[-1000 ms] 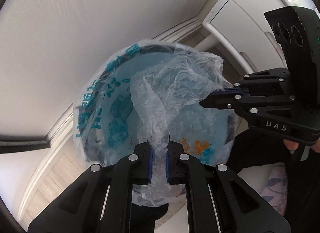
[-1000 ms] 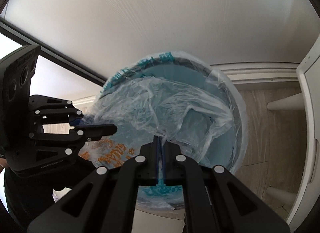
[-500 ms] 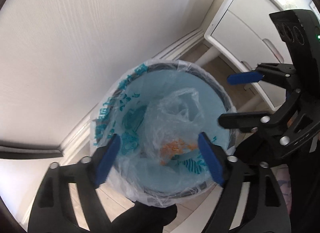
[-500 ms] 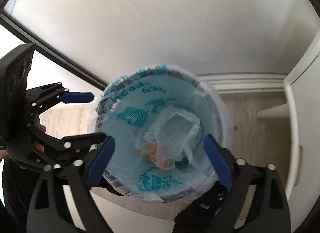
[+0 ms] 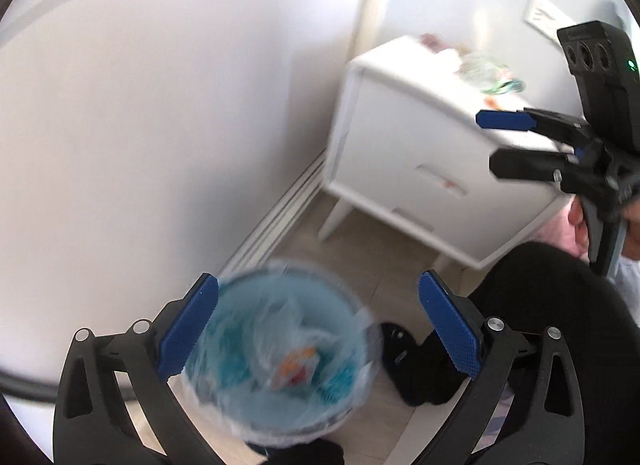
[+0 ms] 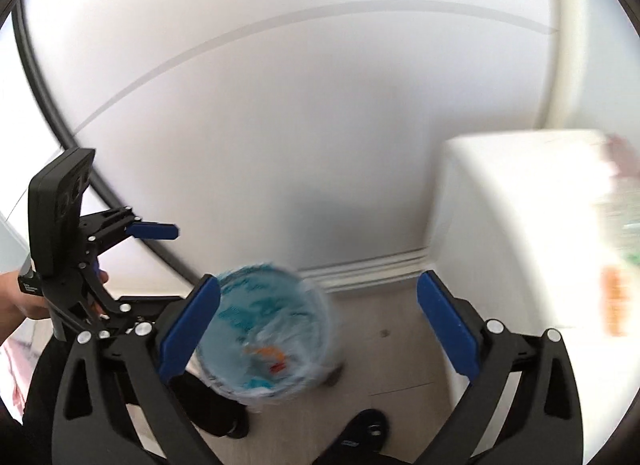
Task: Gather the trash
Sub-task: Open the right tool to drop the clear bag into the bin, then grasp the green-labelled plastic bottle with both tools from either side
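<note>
While both tools hang above the floor, the left gripper and the right gripper stand spread wide and hold nothing. Below them sits the lined bin, with a crumpled clear plastic wrapper lying loose inside it. More litter lies on top of the white nightstand, far right of the bin. Both views are smeared, so judging a reach to that pile looks risky: a hasty swing could clip the nightstand's edge or knock pieces to the floor.
</note>
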